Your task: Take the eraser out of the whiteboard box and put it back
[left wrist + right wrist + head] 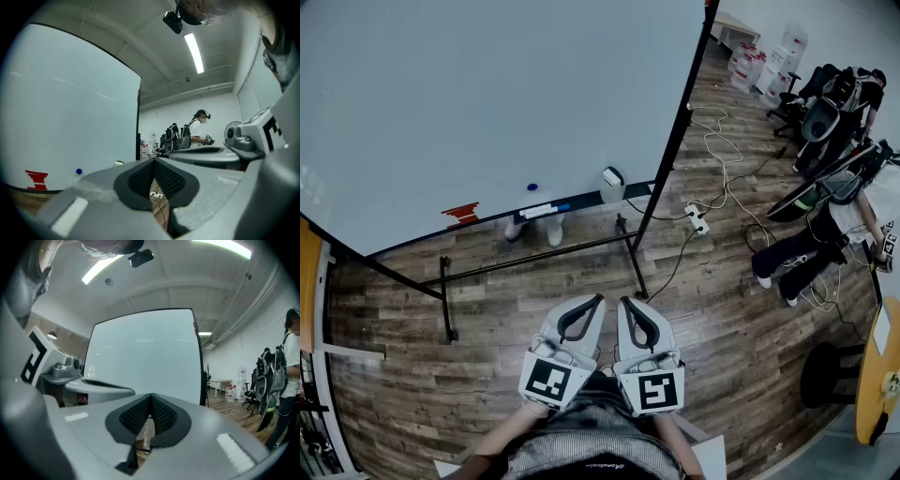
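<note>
The left claw (153,164) is pressed together with nothing between its pads, and so is the right claw (150,401). Both are empty, held side by side close to the person's body and pointing roughly level toward the whiteboard (487,94). They are well apart from it, with bare floor (516,309) between. A small pale box (613,178) sits at the right end of the board's ledge (581,201). The eraser is probably inside it, though it is too small to make out on its own. The task looks not yet begun, and the step in hand is the approach. Next, one claw needs to come forward to the box, spread, and close on the eraser.
</note>
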`<state>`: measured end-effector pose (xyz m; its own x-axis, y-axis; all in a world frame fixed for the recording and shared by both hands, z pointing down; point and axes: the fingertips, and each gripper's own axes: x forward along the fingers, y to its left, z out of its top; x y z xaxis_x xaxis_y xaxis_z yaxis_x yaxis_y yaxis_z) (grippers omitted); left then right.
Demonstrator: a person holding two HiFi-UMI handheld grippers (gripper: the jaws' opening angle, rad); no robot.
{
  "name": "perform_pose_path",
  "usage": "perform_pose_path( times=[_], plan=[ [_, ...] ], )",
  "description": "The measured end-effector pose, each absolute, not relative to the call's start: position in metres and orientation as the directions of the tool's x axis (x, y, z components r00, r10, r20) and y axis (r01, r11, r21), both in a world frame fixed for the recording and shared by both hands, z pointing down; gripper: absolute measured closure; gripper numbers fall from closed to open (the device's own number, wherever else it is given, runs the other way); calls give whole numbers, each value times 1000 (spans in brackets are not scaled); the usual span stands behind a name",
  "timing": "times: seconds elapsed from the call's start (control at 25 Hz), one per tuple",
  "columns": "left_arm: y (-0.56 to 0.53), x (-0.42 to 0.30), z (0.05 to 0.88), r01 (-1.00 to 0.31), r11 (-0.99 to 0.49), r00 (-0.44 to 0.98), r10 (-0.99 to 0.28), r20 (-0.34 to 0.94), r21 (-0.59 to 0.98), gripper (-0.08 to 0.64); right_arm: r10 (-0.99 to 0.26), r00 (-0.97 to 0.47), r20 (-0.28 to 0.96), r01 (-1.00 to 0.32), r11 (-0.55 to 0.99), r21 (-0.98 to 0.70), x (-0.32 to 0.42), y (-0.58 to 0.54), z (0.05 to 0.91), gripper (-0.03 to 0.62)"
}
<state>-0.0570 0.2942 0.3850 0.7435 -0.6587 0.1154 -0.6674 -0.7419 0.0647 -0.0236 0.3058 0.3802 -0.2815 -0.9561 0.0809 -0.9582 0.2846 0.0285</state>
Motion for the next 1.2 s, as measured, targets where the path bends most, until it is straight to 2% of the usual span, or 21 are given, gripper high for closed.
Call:
perform_pose_path(
  times=[0.36,0.6,0.84,1.2],
  plan=[
    [285,-43,394,-682,-727,731,-672,119,78,555,-953,-295,72,-954,298,38,-11,296,385,589],
    [260,-32,412,-662,-743,749,-649,136,98,555,-959,-263,109,-962,270,50,0,267,406,589],
    [180,-30,428,-636,-765,771,-623,137,102,555,-973,-198,117,-975,208,76,14,192,419,589],
    [18,-32,407,-566,-818,824,-556,110,105,555,-982,-160,97,-980,169,102,8,28,404,589]
  ],
)
